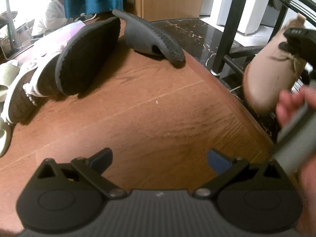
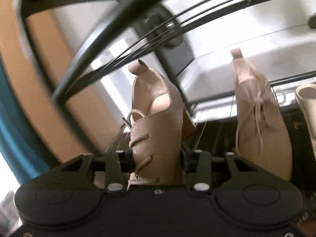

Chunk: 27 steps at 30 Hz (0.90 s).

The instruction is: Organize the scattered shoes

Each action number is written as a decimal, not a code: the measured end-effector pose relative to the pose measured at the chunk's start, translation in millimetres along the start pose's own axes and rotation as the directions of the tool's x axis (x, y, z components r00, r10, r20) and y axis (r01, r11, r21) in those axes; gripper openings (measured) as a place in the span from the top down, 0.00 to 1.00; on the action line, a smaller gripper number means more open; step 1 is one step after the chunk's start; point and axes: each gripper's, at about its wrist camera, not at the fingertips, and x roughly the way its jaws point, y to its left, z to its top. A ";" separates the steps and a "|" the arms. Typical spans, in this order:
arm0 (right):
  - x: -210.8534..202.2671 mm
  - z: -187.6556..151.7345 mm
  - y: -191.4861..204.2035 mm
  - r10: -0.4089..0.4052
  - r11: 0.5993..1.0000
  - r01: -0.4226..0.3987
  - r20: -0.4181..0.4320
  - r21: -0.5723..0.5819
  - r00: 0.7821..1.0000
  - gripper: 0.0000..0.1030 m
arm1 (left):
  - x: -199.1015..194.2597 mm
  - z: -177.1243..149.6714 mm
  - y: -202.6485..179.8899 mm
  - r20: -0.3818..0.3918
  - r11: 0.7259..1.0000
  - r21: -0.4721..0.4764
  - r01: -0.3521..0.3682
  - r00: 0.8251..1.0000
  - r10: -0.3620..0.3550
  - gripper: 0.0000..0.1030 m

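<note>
While I hold the left gripper [image 1: 160, 159] over the wooden floor [image 1: 150, 106], its jaws stand wide apart with nothing between them; the blue pads face only bare boards.

Left wrist view, left to right: a pale green slipper [image 1: 5, 90] is cut off by the frame edge. Next to it a white-trimmed slipper [image 1: 21, 96] lies sole up, and a dark grey slide [image 1: 86, 57] leans on it with its black tread turned toward the camera. A second grey slide [image 1: 150, 37] sits just beside that one, upside down, toe pointing toward the dark marble strip [image 1: 197, 33]. Further right stand the black rack legs [image 1: 231, 23]. At the far right my right hand [image 1: 290, 106] carries the other tool, and a tan lace-up shoe [image 1: 264, 79] hangs in it above the marble, toe down.

Right wrist view: the right gripper [image 2: 158, 158] is clamped narrowly across the laced vamp of that tan shoe [image 2: 156, 122], pads pressing both sides, heel pointing away from the lens. Right of it, its partner, a second tan shoe [image 2: 258, 118], rests on the rack's dark lower shelf [image 2: 217, 134], apart from the held one. A cream shoe [image 2: 306, 106] is just visible at the right edge. The picture is motion-blurred; rack wires [image 2: 138, 39] arc overhead.
</note>
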 end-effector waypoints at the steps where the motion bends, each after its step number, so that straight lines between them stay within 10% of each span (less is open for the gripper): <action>1: 9.9 3.1 -2.7 -0.029 0.999 0.029 0.015 0.012 0.999 0.60 | 0.6 -0.2 -0.9 0.001 1.000 0.003 0.000 1.000 0.000 0.01; 9: 54.6 7.5 -15.4 -0.164 0.986 0.164 0.023 -0.026 0.986 0.60 | 9.7 -2.6 -9.4 -0.014 0.999 0.033 -0.001 1.000 0.001 0.01; 14: 57.1 3.4 -12.2 -0.146 0.985 0.147 0.024 -0.089 0.989 0.41 | 9.3 -3.5 -10.9 -0.013 0.999 0.035 0.007 1.000 -0.006 0.01; 18: 31.0 -3.6 -10.0 -0.143 0.980 0.150 0.064 -0.130 0.988 0.16 | 9.8 -3.8 -10.1 -0.022 1.000 0.030 0.005 1.000 -0.004 0.01; 27: -75.0 -26.1 13.5 -0.056 0.946 0.076 0.073 -0.315 0.996 0.05 | 3.4 -2.7 -11.9 0.003 0.999 0.038 0.001 1.000 -0.001 0.01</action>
